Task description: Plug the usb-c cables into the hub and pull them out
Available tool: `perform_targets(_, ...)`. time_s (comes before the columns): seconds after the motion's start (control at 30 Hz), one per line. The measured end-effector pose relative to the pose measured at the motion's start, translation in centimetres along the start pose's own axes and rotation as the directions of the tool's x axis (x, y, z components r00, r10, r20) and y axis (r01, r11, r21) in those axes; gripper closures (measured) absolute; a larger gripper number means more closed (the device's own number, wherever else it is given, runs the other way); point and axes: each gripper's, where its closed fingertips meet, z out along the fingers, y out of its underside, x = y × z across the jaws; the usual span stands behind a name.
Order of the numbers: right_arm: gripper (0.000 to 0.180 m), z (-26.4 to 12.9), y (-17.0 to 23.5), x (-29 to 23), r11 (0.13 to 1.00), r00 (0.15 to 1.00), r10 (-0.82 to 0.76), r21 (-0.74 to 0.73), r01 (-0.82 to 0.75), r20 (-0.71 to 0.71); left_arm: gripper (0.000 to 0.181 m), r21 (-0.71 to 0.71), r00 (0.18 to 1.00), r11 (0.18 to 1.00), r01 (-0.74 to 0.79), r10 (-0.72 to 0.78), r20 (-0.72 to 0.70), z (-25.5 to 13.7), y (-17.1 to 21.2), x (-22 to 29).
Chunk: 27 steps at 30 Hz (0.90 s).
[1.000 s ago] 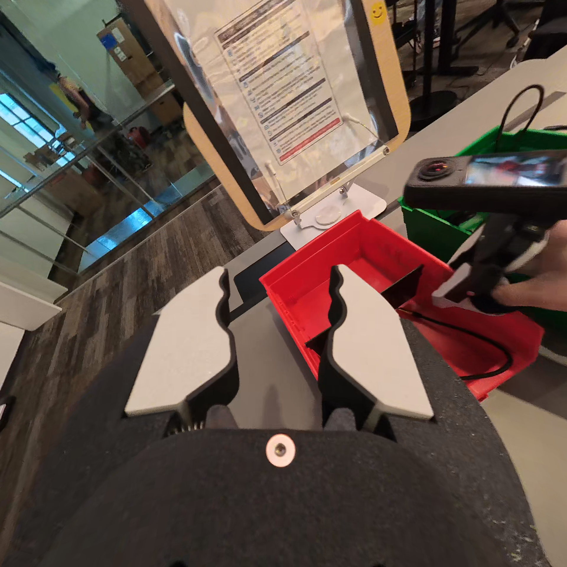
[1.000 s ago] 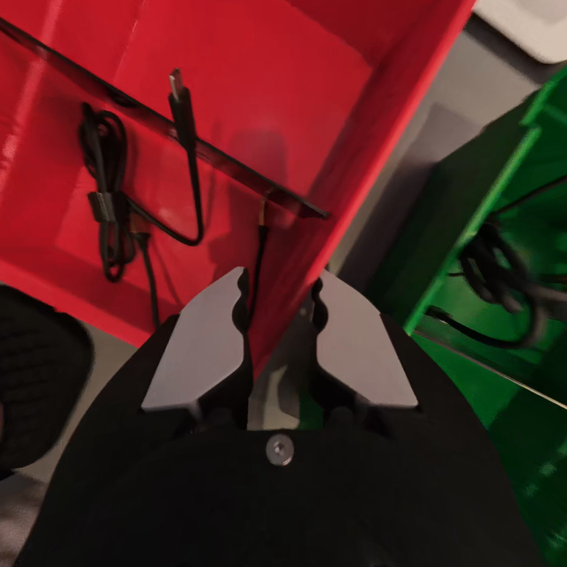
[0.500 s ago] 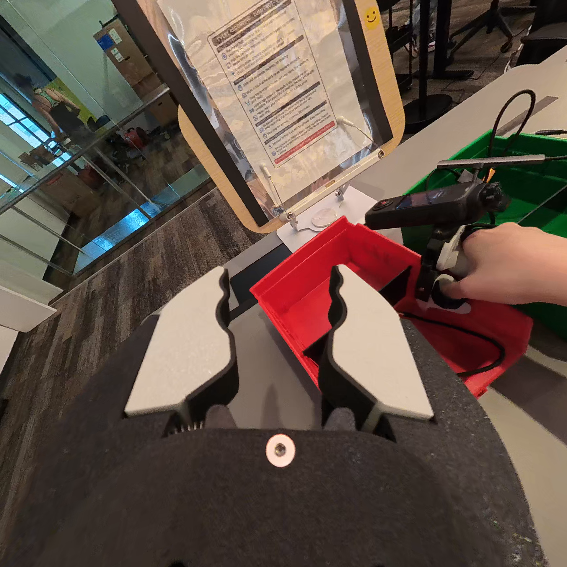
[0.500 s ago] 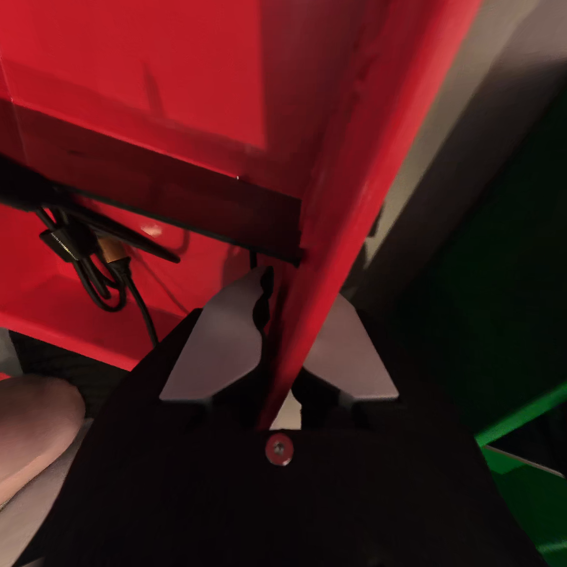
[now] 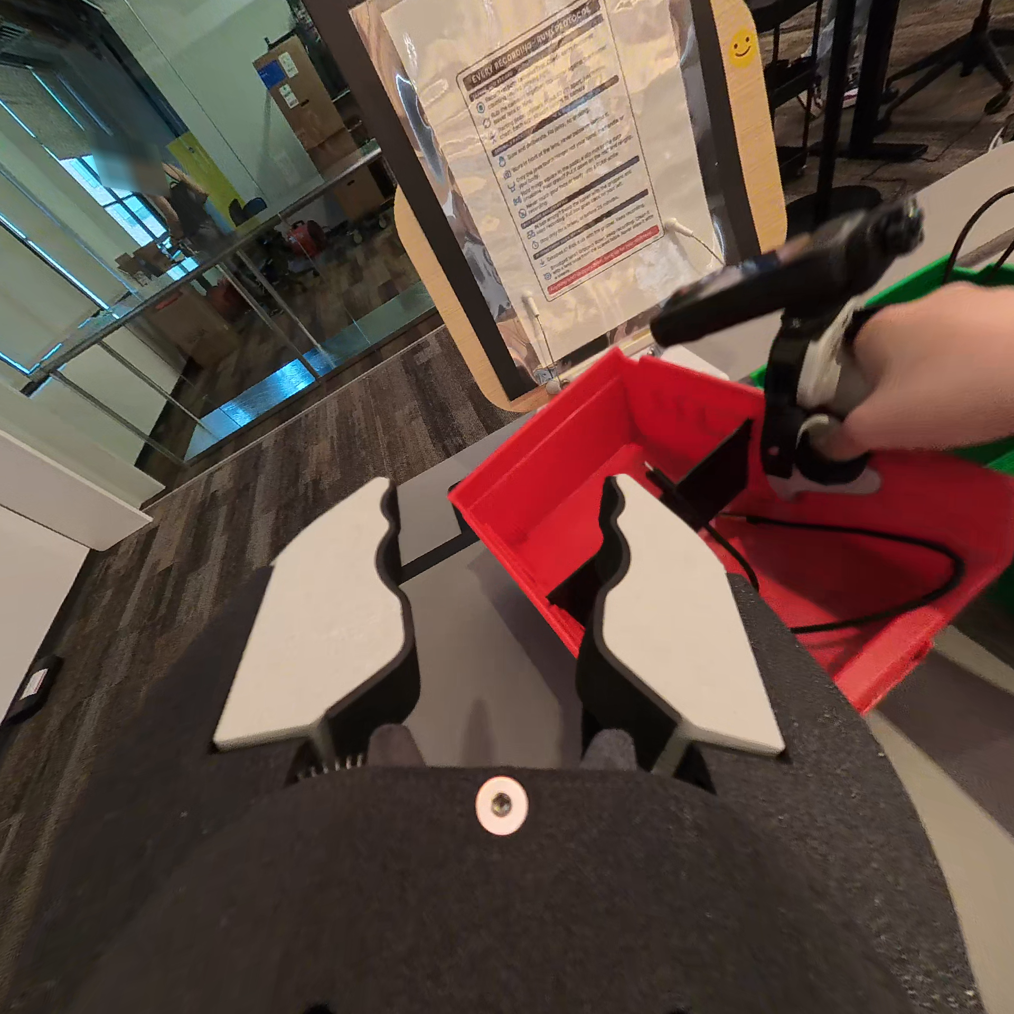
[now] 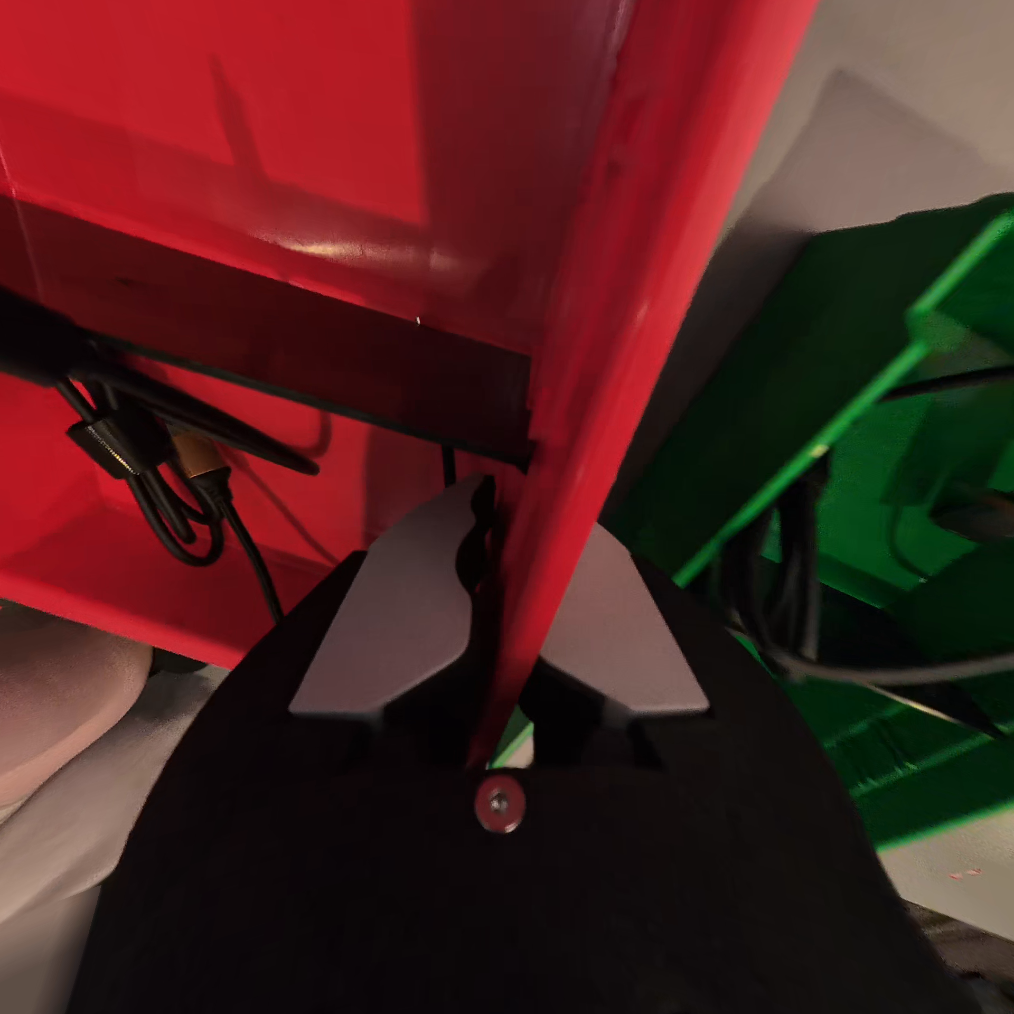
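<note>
My right gripper (image 6: pixel 540 510) is shut on the right side wall of a red bin (image 6: pixel 631 274), one finger inside and one outside. A black divider (image 6: pixel 329 373) crosses the bin. A bundle of black cables (image 6: pixel 164 494) with a gold-tipped plug lies just in front of it. In the left wrist view the red bin (image 5: pixel 686 395) looks slightly tipped, with a black cable (image 5: pixel 878 609) looping inside it. There the right gripper (image 5: pixel 790 483), held by a hand (image 5: pixel 933 373), grips the bin's far wall. My left gripper (image 5: pixel 499 483) is open and empty over the grey table beside the bin. I cannot make out a hub.
A green bin (image 6: pixel 823 439) with dark cables (image 6: pixel 790 576) stands right of the red one. A clear-fronted sign stand (image 5: pixel 576 164) with a printed sheet rises behind the red bin. The table edge (image 5: pixel 428 548) and the carpet floor lie to the left. The gap from one gripper's tips to the other's is roughly 30 cm.
My right gripper has come down and shut on the red bin's side wall, where it had hung open above. The bin's far side has risen a little. My left gripper has stayed open.
</note>
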Motion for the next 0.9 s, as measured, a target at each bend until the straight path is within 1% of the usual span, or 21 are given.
perform_targets(0.13, 0.174, -5.2, -0.4, 0.2, 0.999, 1.000, -0.022, 0.034, 0.023, -0.015, 0.110, 0.019, 1.000, 1.000, -0.018, 0.018, 0.009, -0.8, -0.4, 0.1)
perform_targets(0.2, 0.174, -7.8, 0.0, 0.9, 0.999, 0.999, -0.026, 0.046, 0.028, -0.036, 0.109, 0.035, 1.000, 0.999, -0.026, 0.025, 0.007, -1.2, -0.7, 0.3)
perform_targets(0.33, 0.174, -12.5, 3.0, 4.3, 0.999, 0.997, -0.010, 0.046, 0.014, -0.081, 0.108, 0.047, 0.998, 0.997, -0.057, 0.056, 0.005, -1.7, -0.8, 0.8)
perform_targets(0.4, 0.174, -14.3, 5.4, 7.0, 0.998, 0.995, 0.035, 0.049, -0.031, -0.094, 0.111, 0.030, 0.990, 0.990, -0.139, 0.139, 0.026, -1.5, -0.7, 1.2)
perform_targets(0.5, 0.175, -16.3, 10.1, 11.9, 0.988, 0.983, 0.145, 0.059, -0.139, -0.114, 0.107, -0.027, 0.946, 0.946, -0.322, 0.323, 0.023, -0.7, -0.2, 3.2)
perform_targets(0.57, 0.175, -17.3, 13.7, 15.4, 0.971, 0.964, 0.234, 0.073, -0.227, -0.128, 0.106, -0.045, 0.916, 0.916, -0.399, 0.400, 0.019, -0.1, -0.4, 4.6)
perform_targets(0.73, 0.175, -18.2, 24.5, 23.1, 0.892, 0.883, 0.452, 0.091, -0.444, -0.123, 0.106, 0.043, 0.894, 0.893, -0.448, 0.448, 0.000, 0.3, -2.6, 7.9)
perform_targets(0.9, 0.174, -17.4, 35.2, 27.9, 0.774, 0.772, 0.632, 0.106, -0.624, -0.071, 0.104, 0.073, 0.877, 0.874, -0.481, 0.481, 0.016, 0.5, -3.4, 8.9)
